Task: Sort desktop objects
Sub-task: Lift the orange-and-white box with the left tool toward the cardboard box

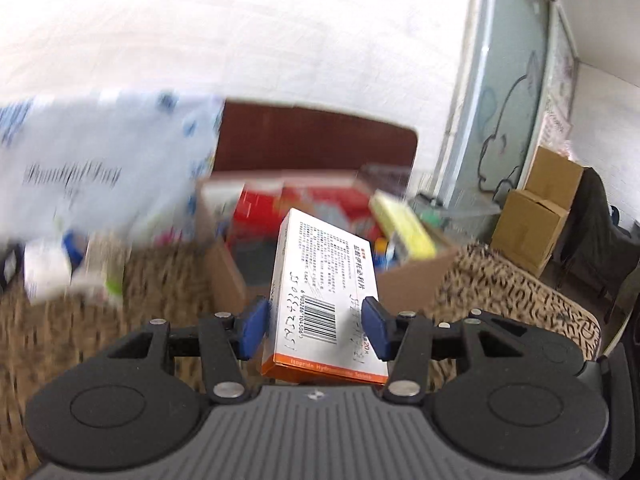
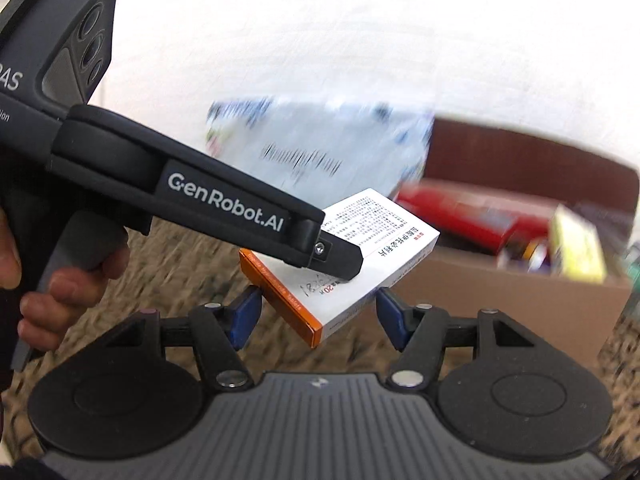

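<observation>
My left gripper (image 1: pixel 316 326) is shut on a white and orange medicine box (image 1: pixel 324 296) and holds it in the air in front of an open cardboard box (image 1: pixel 404 284). The cardboard box holds red packs and a yellow pack (image 1: pixel 404 226). In the right wrist view the left gripper (image 2: pixel 336 266) comes in from the left, clamped on the same medicine box (image 2: pixel 384 240). My right gripper (image 2: pixel 318 312) is open, with its blue pads (image 2: pixel 244 314) on either side of the medicine box's lower corner, and I cannot tell if they touch it.
A large white and blue pack (image 1: pixel 100 176) stands at the back left, blurred. Small white items (image 1: pixel 44 272) lie at the left on the patterned tablecloth (image 1: pixel 512 288). Brown cartons (image 1: pixel 532 220) and a dark chair (image 1: pixel 600 224) stand on the floor at the right.
</observation>
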Action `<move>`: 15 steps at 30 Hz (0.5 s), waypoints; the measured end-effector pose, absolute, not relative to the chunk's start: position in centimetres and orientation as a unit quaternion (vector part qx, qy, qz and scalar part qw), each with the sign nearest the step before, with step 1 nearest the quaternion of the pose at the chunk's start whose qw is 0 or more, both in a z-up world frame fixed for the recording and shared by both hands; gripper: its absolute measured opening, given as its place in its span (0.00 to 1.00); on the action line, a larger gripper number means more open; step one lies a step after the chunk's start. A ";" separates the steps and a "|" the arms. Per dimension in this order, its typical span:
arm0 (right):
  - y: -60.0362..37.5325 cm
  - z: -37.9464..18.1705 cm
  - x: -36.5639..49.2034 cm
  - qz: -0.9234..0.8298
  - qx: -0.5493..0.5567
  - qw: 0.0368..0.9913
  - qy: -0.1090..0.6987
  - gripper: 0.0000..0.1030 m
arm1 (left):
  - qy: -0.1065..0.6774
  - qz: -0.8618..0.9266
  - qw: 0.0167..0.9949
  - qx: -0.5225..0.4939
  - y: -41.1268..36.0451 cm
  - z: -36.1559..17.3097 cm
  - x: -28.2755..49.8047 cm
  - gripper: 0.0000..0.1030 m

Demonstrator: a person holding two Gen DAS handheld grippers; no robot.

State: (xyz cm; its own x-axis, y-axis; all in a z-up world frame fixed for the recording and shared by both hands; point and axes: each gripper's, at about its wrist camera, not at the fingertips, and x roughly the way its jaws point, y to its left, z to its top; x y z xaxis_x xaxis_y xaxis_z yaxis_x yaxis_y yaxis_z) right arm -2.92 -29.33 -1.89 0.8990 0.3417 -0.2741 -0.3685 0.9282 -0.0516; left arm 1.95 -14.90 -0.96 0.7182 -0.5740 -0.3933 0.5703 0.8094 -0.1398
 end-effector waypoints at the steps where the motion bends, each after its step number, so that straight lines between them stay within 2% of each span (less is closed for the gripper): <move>1: -29.5 -1.3 -2.4 0.173 -0.047 0.976 0.123 0.60 | 0.208 -0.314 0.926 -0.002 -15.3 -0.5 2.7 0.53; 7: -30.3 -0.2 1.7 0.132 0.023 0.982 0.131 0.60 | 0.239 -0.339 0.910 -0.015 -16.9 0.1 8.0 0.52; 15: -30.7 -1.8 5.4 0.100 0.062 0.977 0.181 0.60 | 0.267 -0.356 0.895 -0.006 -18.8 -0.8 12.9 0.52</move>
State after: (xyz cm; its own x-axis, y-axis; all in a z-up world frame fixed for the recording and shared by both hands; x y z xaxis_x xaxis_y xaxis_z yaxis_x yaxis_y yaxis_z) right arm 5.38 -30.72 -1.85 0.9148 0.2175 -0.3403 -0.1730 0.9724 0.1565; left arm 12.86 -18.77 -0.78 0.6037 -0.6417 -0.4729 0.6349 0.7458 -0.2016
